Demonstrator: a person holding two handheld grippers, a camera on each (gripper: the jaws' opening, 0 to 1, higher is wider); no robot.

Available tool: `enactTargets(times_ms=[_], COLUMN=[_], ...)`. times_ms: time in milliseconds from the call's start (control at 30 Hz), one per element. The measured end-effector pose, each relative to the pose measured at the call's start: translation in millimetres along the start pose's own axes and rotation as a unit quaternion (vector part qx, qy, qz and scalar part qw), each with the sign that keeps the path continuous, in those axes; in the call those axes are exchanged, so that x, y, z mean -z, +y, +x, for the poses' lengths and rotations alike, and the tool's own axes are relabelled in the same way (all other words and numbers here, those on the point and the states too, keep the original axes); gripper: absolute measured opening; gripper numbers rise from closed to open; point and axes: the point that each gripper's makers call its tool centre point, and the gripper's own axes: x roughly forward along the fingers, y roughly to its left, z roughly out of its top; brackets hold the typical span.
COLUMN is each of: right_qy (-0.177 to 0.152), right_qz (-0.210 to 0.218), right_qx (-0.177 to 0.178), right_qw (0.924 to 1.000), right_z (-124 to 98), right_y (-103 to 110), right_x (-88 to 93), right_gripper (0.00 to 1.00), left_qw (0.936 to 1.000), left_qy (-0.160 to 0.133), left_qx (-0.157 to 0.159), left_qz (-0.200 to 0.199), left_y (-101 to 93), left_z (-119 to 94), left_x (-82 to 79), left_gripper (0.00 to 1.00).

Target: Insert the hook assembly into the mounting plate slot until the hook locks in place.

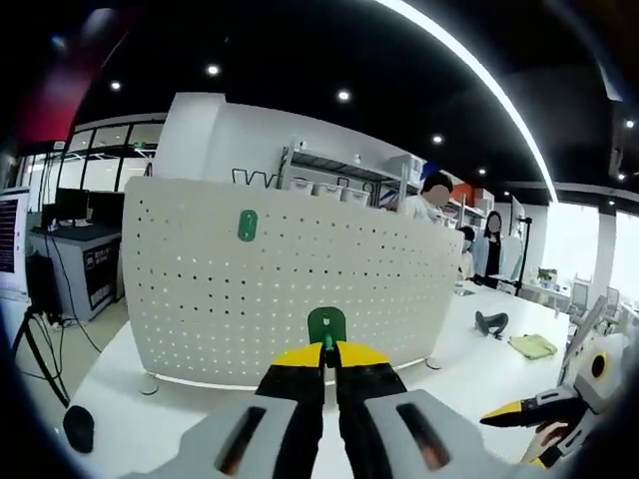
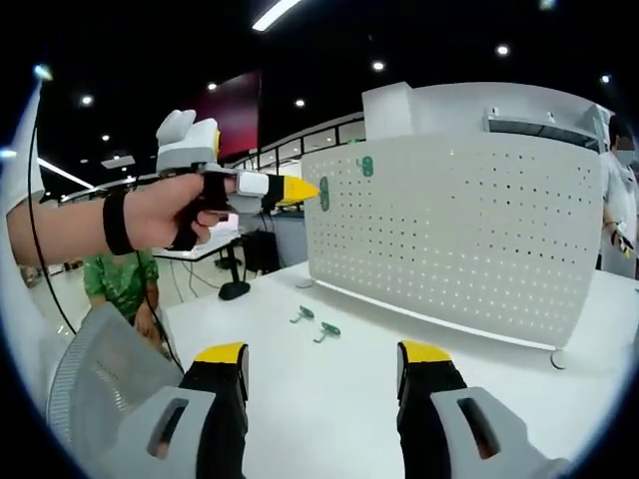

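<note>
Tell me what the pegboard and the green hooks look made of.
Pegboard: likely painted sheet metal, given its thin curved panel, even holes and matte white coat. Green hook in the left gripper: probably plastic, since its colour is flat and uniform; the mounted hook looks alike.

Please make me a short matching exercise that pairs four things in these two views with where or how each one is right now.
Things:
1. left gripper
2. right gripper
3. mounted green hook
4. loose green hooks

States:
A. lying on the white table
B. fixed high on the pegboard
C. shut on a green hook
D. open, holding nothing

Pairs: 1-C, 2-D, 3-B, 4-A
</note>
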Motion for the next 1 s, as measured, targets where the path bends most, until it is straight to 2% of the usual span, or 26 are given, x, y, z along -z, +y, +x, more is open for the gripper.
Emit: enactTargets(times_ms=[167,500,600,1000], right_qy=[0.002,0.006,0.002,0.012], right_qz=[0.001,0.001,0.001,-0.004], right_qx=[0.0,0.004,0.002,-0.008], right_qw=[1.0,1.0,1.0,0.9999], right_z=[-1,-2,-2,-2], right_y=[0,-2,-1,4], right_x=[1.8,3.5,1.7,5.3], right_gripper=[0.6,0.59,0.59,0.57], left_qw=[0.9999,0.9994,0.9996,0.9993], left_qy=[0.0,0.007,0.004,-0.004], left_qx=[-0.003,-0.014,-0.019,-0.023], left_qz=[0.01,0.029,0.02,0.028], left_y=[1.8,7.6,11.8,15.9], left_z=[9,16,17,31], left_x=[-7.2,-6.5,-10.2,-23.3], left_gripper=[0.02,0.02,0.02,0.02])
